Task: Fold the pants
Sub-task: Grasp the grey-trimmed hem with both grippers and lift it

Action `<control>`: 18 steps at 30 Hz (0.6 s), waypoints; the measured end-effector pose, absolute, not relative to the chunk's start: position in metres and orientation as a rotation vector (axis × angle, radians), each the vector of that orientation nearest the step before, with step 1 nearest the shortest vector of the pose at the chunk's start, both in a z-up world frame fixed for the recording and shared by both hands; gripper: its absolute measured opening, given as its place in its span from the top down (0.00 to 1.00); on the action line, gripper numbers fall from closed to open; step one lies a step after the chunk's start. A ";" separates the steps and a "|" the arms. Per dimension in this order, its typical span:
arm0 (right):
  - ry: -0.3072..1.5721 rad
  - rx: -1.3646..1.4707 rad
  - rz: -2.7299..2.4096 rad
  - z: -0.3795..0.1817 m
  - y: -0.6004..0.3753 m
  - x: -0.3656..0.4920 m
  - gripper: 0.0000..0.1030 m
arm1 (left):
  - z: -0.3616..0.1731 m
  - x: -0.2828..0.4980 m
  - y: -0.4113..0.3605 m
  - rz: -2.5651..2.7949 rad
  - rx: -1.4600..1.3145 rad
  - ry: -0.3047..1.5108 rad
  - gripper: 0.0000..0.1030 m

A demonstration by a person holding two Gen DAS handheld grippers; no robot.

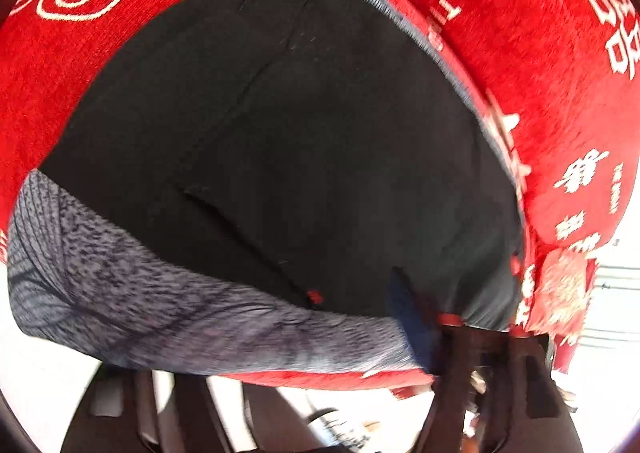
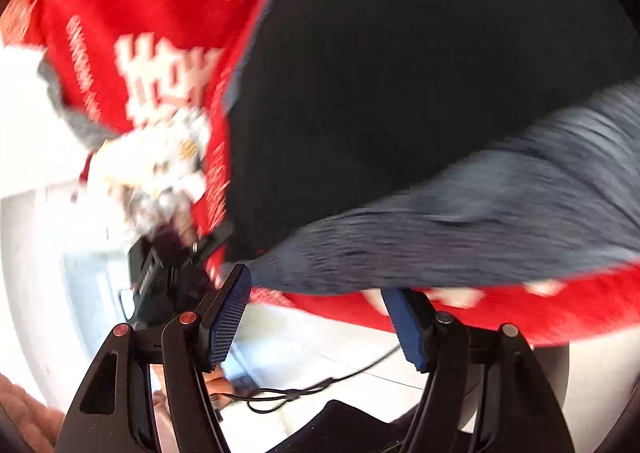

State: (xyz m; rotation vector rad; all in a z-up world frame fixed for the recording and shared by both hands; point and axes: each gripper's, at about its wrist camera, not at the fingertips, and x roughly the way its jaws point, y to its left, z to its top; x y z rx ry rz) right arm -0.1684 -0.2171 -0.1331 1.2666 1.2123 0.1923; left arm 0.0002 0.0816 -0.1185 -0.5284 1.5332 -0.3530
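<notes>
A bench draped in a plush red cloth with white printed characters (image 1: 500, 13) fills both wrist views. On it lie the black pants with a heathered grey waistband (image 1: 280, 133), spread flat, the waistband (image 1: 140, 293) running along the near edge of the bench and the legs stretching away from both claws.

The right claw (image 2: 320, 321) hangs just off that near edge with its blue ribbed pads (image 2: 228, 317) standing wide apart and nothing between them; the grey band lies directly ahead and slightly above them in the right wrist view, near but not yet touched.

In the right wrist view, the left claw (image 2: 188, 253) sits at the waistband's other corner. In its own view its fingers are a dark blur, so whether they pinch the fabric I cannot tell.

The pants' long axis points away, so the next pinch likely needs each claw on its own waistband corner.
</notes>
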 end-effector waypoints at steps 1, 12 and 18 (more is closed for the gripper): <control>1.195 1.311 0.153 -0.137 -0.226 -0.177 0.30 | -0.120 0.003 0.090 -0.352 -0.515 1.541 0.58; 1.100 1.310 0.126 -0.075 -0.274 -0.163 0.95 | -0.044 0.032 0.083 -0.454 -0.345 1.450 0.74; 1.105 1.096 0.280 -0.013 -0.315 -0.060 0.95 | 0.008 0.107 0.048 -0.421 -0.279 1.292 0.67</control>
